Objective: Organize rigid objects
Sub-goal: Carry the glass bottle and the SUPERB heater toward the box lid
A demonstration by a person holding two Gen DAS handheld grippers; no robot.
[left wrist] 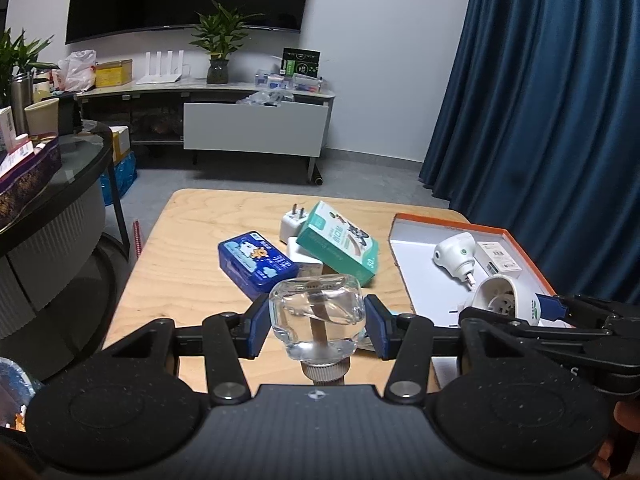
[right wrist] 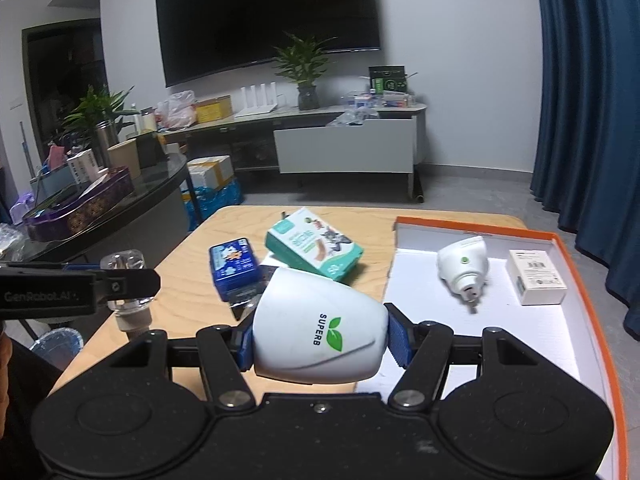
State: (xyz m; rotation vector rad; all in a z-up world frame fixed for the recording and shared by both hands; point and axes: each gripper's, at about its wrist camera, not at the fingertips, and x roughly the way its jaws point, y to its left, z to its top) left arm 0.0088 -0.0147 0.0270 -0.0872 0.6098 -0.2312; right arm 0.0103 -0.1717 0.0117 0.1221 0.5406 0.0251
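Clamped in the left claw (left wrist: 316, 326): one clear bottle (left wrist: 318, 318), neck toward the camera, held above the table's (left wrist: 180, 248) near edge. Clamped in the right claw (right wrist: 320, 340): one white heater shell (right wrist: 320, 328), just left of the tray (right wrist: 576, 256). Already in the tray, ahead and right of the right claw: one white plug-in heater (right wrist: 464, 270) and one small white box (right wrist: 536, 276). Still loose on the table, ahead of both claws: one blue tin (left wrist: 256, 262), one teal box (left wrist: 340, 246), apparently two white chargers (left wrist: 294, 222) half hidden beneath it. Roughly halfway, judging by this.
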